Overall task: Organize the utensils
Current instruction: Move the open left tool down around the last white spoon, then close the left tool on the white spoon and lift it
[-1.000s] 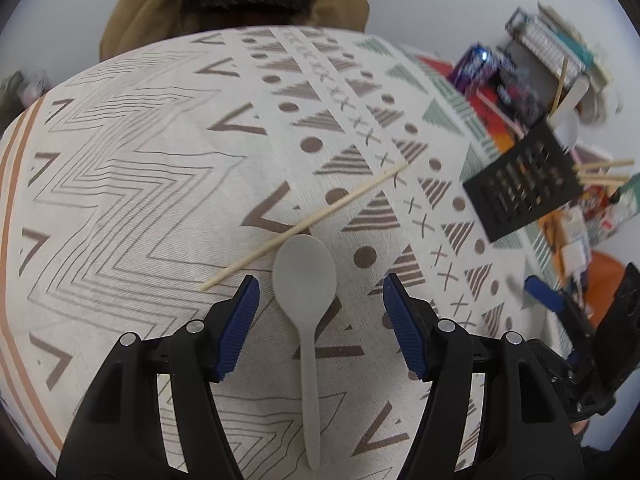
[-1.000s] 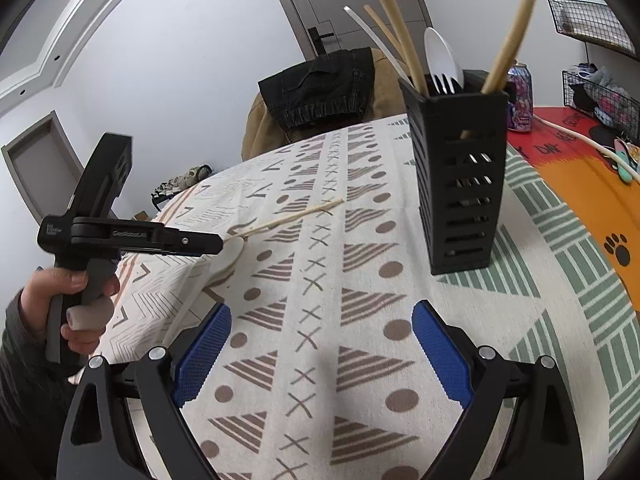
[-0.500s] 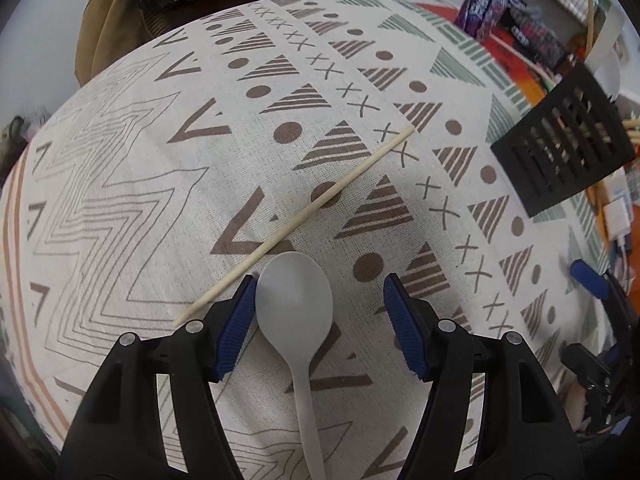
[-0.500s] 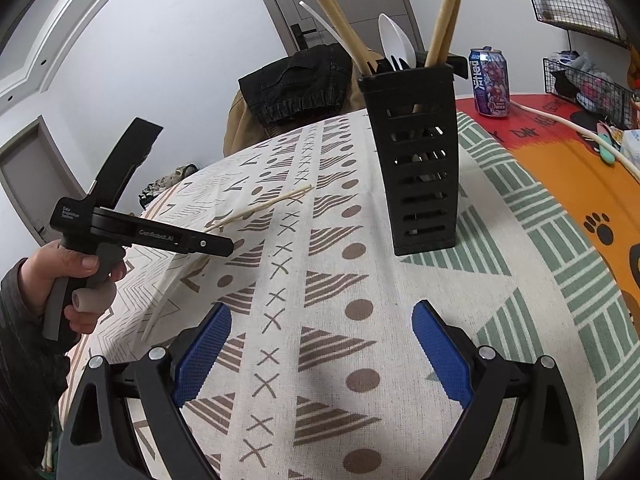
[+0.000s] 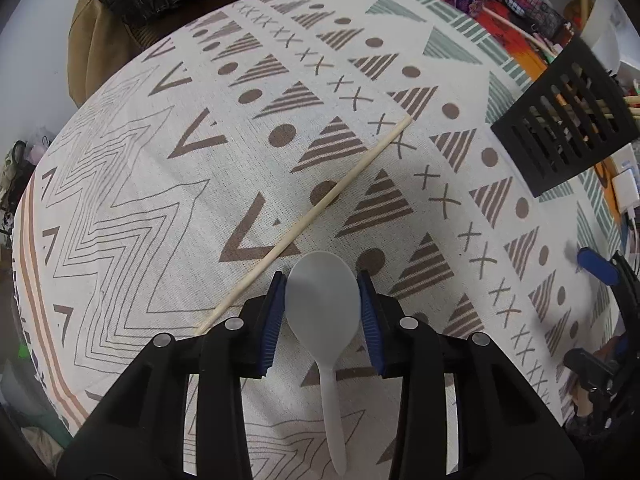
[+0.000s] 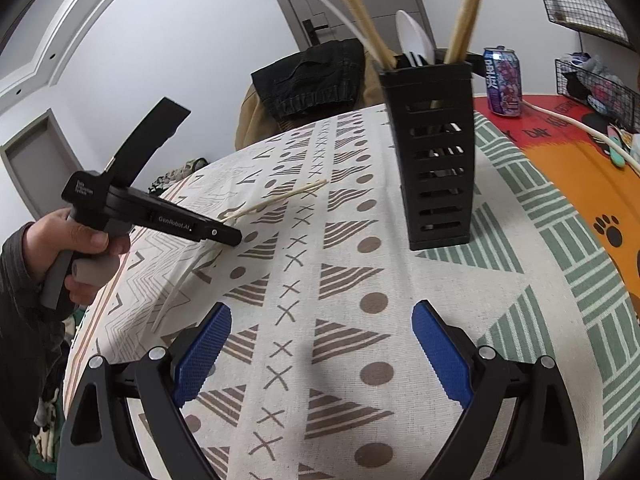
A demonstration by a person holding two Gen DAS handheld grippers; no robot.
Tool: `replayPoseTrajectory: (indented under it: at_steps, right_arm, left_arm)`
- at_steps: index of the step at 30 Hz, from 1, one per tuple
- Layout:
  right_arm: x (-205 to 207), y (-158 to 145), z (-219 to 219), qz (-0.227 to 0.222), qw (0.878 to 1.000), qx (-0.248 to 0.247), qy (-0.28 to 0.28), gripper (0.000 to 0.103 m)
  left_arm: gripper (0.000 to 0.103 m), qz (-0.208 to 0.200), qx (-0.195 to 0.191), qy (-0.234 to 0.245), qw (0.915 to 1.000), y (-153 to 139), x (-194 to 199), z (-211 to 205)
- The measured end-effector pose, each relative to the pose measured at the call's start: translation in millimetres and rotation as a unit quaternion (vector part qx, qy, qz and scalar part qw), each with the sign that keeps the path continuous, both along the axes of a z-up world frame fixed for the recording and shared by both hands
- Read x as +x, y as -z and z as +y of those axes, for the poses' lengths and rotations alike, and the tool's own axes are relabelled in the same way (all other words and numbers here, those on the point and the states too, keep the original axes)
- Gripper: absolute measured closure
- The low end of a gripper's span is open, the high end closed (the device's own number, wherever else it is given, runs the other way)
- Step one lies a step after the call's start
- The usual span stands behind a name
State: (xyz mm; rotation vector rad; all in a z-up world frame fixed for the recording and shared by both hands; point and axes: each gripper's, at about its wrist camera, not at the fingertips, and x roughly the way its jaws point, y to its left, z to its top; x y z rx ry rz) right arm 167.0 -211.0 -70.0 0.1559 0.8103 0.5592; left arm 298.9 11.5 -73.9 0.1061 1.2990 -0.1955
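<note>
My left gripper (image 5: pixel 321 304) is shut on the bowl of a white plastic spoon (image 5: pixel 322 300), whose handle points back toward me; the spoon looks slightly raised off the patterned tablecloth (image 5: pixel 160 200). A single wooden chopstick (image 5: pixel 308 216) lies diagonally just ahead and to the left. The black slotted utensil holder (image 6: pixel 434 148) stands on the cloth with chopsticks and white cutlery in it; it also shows in the left wrist view (image 5: pixel 564 128). My right gripper (image 6: pixel 320 344) is open and empty, hovering over the cloth in front of the holder. The left gripper (image 6: pixel 228 236) shows in the right wrist view.
A drink can (image 6: pixel 502 80) stands on the orange mat (image 6: pixel 580 168) behind the holder, with a white cable (image 6: pixel 572 124) and wire baskets to the right. A chair with dark clothing (image 6: pixel 312 80) stands at the table's far edge.
My left gripper has closed from open onto the spoon's bowl and moved forward a little. The right gripper has shifted so the holder sits more central and nearer.
</note>
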Motion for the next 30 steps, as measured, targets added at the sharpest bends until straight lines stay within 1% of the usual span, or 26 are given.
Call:
replayPoseTrajectory:
  at_steps: [6, 11, 13, 17, 19, 21, 24, 30]
  right_arm:
    - [-0.6, -5.4, 16.8, -0.006, 1.000, -0.011, -0.025, 0.013]
    - [0.7, -14.1, 35.7, -0.018, 0.998, -0.024, -0.048, 0.014]
    - [1.8, -18.4, 44.3, -0.025, 0.997, -0.032, -0.058, 0.014]
    - [8.0, -22.4, 59.8, -0.027, 0.996, -0.045, -0.075, 0.018]
    - [10.8, -24.2, 68.4, -0.029, 0.995, -0.053, -0.084, 0.019]
    - [12.8, -26.0, 77.8, -0.031, 0.993, -0.062, -0.096, 0.020]
    - [14.2, -29.9, 95.2, -0.039, 0.989, -0.079, -0.119, 0.021]
    - [22.9, -38.2, 130.3, -0.044, 0.979, -0.094, -0.175, 0.033]
  left_arm:
    - [0.067, -0.043, -0.026, -0.006, 0.9987, -29.8, -17.1, 11.4]
    - [0.067, -0.093, -0.044, -0.022, 0.9945, -55.2, -34.5, 29.2]
    - [0.067, -0.115, -0.051, -0.031, 0.9915, -63.8, -43.2, 38.2]
    - [0.068, -0.151, -0.067, -0.049, 0.9851, -76.2, -52.6, 53.6]
    - [0.068, -0.163, -0.067, -0.058, 0.9826, -80.1, -56.7, 59.1]
    - [0.068, -0.180, -0.060, -0.071, 0.9793, -86.3, -62.9, 68.0]
    - [0.068, -0.195, -0.069, -0.089, 0.9744, -94.7, -70.1, 84.1]
    - [0.068, -0.223, -0.068, -0.120, 0.9650, -107.9, -87.7, 112.4]
